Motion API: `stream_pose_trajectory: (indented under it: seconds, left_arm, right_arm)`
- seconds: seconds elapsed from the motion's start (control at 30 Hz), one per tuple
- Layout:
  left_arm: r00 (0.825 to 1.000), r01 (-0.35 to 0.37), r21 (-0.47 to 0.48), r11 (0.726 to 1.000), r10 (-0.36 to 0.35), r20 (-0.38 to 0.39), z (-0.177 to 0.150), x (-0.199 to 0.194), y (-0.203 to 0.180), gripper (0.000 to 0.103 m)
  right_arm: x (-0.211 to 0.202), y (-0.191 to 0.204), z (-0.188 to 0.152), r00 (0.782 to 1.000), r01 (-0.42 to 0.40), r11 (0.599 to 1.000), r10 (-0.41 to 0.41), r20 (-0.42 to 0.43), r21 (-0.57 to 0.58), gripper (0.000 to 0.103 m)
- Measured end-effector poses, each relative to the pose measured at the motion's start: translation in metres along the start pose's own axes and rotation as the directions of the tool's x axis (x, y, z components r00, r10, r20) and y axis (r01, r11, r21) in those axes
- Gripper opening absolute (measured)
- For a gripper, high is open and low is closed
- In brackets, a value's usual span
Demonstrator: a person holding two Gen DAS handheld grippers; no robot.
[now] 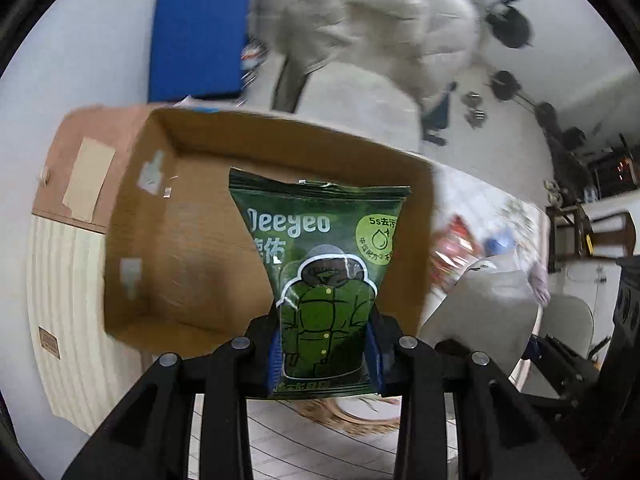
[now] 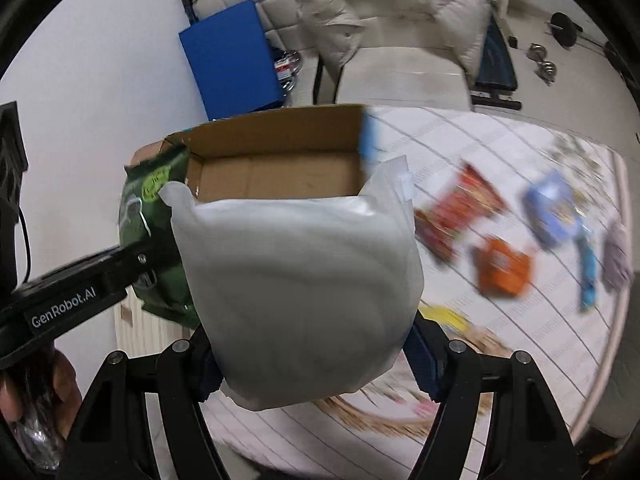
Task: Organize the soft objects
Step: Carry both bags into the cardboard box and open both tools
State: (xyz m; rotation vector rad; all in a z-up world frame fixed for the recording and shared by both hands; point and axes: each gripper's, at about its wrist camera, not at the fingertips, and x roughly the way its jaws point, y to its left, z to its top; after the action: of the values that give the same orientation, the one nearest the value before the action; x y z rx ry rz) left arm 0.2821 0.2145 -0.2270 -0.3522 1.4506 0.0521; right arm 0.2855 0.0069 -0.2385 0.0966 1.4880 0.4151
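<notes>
The left gripper (image 1: 325, 354) is clenched on the lower part of a green packet (image 1: 320, 264), blue pads pressing its two side edges, so the packet stands up from the jaws in front of the open cardboard box (image 1: 192, 216). It looks light and soft: a thin printed film pouch that dents where the pads squeeze and has a crimped top seam. The film is probably slick, so a hold low across the filled body seems safer than one on the flat seam, which could slide out. The right gripper (image 2: 316, 364) is grasping a white soft pack (image 2: 300, 288), jaws spread wide around its lower end; the pack bulges above the pads and sags a little, which suggests a squashy, light filling in a smooth plastic wrap. Taken across its full width as it is, it should ride well; a pinch on a loose corner would likely let it swing. Both things hang over the near edge of the box, which looks empty inside, and in the right wrist view the green packet and the left gripper show just beside the white pack.

Beneath lies a table (image 2: 500, 152) under a pale lined cloth, with a red packet (image 2: 460, 212), an orange packet (image 2: 502, 268) and a blue packet (image 2: 554, 208) blurred, well apart from the box. Beyond stand a blue board (image 2: 232, 56), a pale chair with a puffy jacket (image 2: 396, 4) over it, and dumbbell weights (image 2: 544, 62) on the floor
</notes>
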Motion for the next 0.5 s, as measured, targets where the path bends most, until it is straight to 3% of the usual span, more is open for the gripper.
stream_pose_trajectory:
  seconds: [0.13, 0.23, 0.5]
  left_arm:
    - [0.996, 0.008, -0.034, 0.999, -0.011, -0.092, 0.040, 0.047, 0.050, 0.031]
    - [0.988, 0.015, -0.051, 0.999, -0.023, -0.153, 0.056, 0.079, 0.074, 0.031]
    - [0.965, 0.032, 0.011, 0.999, -0.028, -0.260, 0.079, 0.137, 0.080, 0.031]
  right_arm:
    - [0.066, 0.055, 0.039, 0.997, 0.035, 0.999, -0.034, -0.066, 0.009, 0.076]
    - [0.115, 0.071, 0.060, 0.991, 0.079, 0.997, -0.076, -0.108, 0.018, 0.076]
    - [0.185, 0.082, 0.087, 0.968, 0.198, 0.980, -0.197, -0.154, -0.003, 0.077]
